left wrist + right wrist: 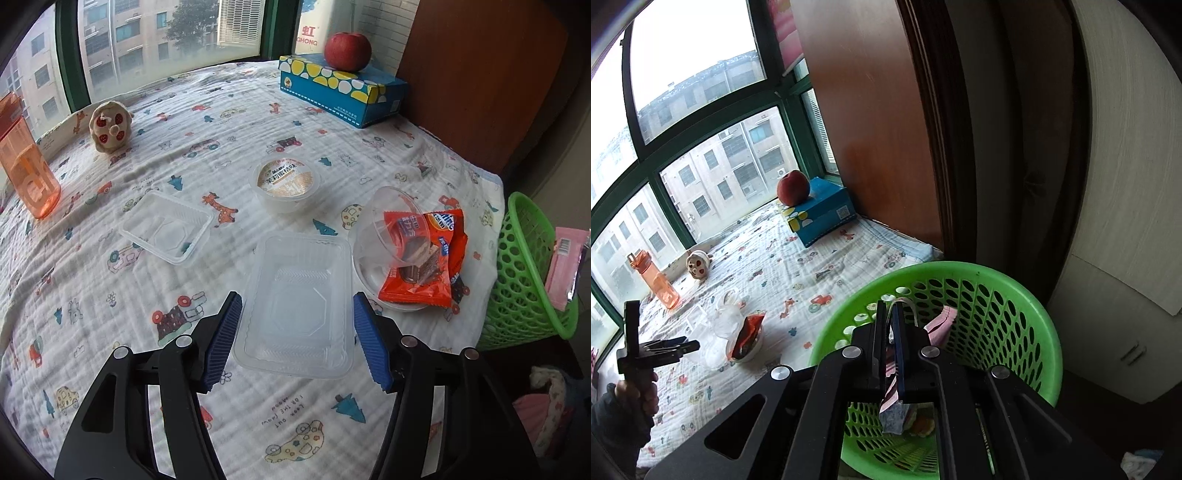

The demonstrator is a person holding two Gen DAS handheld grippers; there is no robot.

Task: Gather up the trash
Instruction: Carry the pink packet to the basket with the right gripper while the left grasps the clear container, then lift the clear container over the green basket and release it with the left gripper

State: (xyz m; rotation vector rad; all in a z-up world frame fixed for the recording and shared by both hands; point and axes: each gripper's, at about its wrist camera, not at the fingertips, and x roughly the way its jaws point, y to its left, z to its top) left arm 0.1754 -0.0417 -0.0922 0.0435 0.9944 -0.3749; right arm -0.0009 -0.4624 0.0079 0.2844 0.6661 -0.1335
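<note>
Left tool spread around clear tray; right tool clenching pink wrapper over basket. Next: drop wrapper, close on tray.

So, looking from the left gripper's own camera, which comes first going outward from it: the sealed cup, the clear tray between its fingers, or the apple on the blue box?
1. Clear tray: right between the open left gripper fingers, nearest.
2. Sealed cup: mid-table, straight ahead past the tray.
3. Apple: on the blue tissue box by the window, farthest.
</note>
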